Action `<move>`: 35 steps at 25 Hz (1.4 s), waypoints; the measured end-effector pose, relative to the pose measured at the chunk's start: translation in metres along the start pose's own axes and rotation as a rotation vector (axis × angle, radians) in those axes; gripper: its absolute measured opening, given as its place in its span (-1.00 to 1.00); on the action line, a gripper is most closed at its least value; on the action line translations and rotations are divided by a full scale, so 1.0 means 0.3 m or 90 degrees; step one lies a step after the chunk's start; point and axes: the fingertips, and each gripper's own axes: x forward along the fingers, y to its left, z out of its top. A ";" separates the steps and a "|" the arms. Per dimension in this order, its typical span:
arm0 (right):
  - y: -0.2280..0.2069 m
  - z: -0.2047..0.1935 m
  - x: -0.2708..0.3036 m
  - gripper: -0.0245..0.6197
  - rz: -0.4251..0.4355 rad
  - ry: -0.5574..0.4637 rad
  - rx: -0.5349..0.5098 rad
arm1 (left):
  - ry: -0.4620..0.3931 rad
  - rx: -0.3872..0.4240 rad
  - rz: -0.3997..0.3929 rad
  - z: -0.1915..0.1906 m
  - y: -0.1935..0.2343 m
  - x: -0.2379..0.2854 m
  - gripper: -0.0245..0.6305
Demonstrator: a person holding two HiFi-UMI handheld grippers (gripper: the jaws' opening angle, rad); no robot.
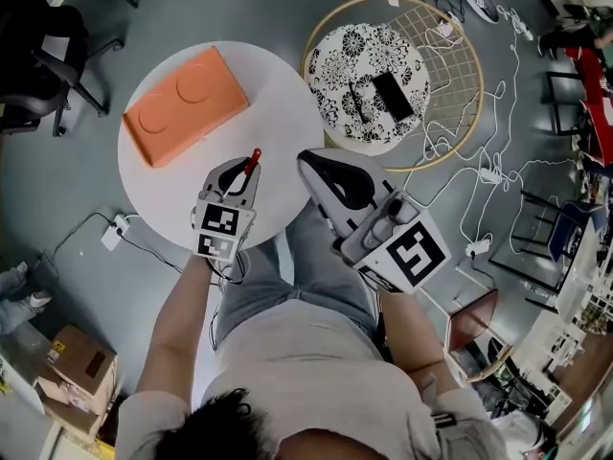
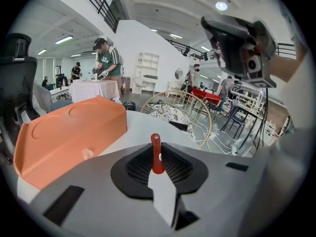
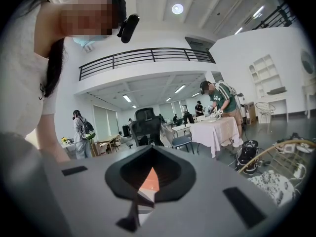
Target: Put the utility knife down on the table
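The utility knife (image 1: 252,162) has a red handle and stands up out of my left gripper (image 1: 243,172), which is shut on it over the near edge of the round white table (image 1: 283,113). In the left gripper view the red knife (image 2: 156,153) sticks up between the closed jaws of the left gripper (image 2: 157,168), with the table beyond it. My right gripper (image 1: 316,169) is held up over the person's lap, just right of the table. It is shut with nothing in it. In its own view the right gripper (image 3: 147,182) points level across the room.
A big orange block (image 1: 187,103) lies on the far left part of the table, also seen as the orange block (image 2: 69,132). Right of the table a wire ring basket (image 1: 450,113) holds a patterned cushion (image 1: 359,60). Cables (image 1: 498,161) trail over the floor.
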 end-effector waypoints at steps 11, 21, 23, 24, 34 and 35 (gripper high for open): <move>-0.020 -0.017 -0.027 -0.90 -0.005 0.011 0.001 | 0.077 0.016 0.021 -0.114 -0.001 0.091 -0.76; -0.030 -0.022 -0.040 -0.90 -0.009 0.015 0.003 | 0.122 0.032 0.023 -0.162 -0.006 0.129 -0.75; -0.034 -0.024 -0.041 -0.90 -0.011 0.016 0.004 | 0.128 0.038 0.025 -0.161 -0.005 0.132 -0.75; -0.034 -0.027 -0.042 -0.90 -0.011 0.017 0.005 | 0.131 0.040 0.025 -0.163 -0.005 0.132 -0.75; -0.029 -0.028 -0.048 -0.90 -0.012 0.016 0.003 | 0.157 0.069 0.021 -0.177 -0.009 0.130 -0.74; -0.028 -0.025 -0.049 -0.90 -0.012 0.015 0.002 | 0.160 0.072 0.021 -0.177 -0.009 0.131 -0.74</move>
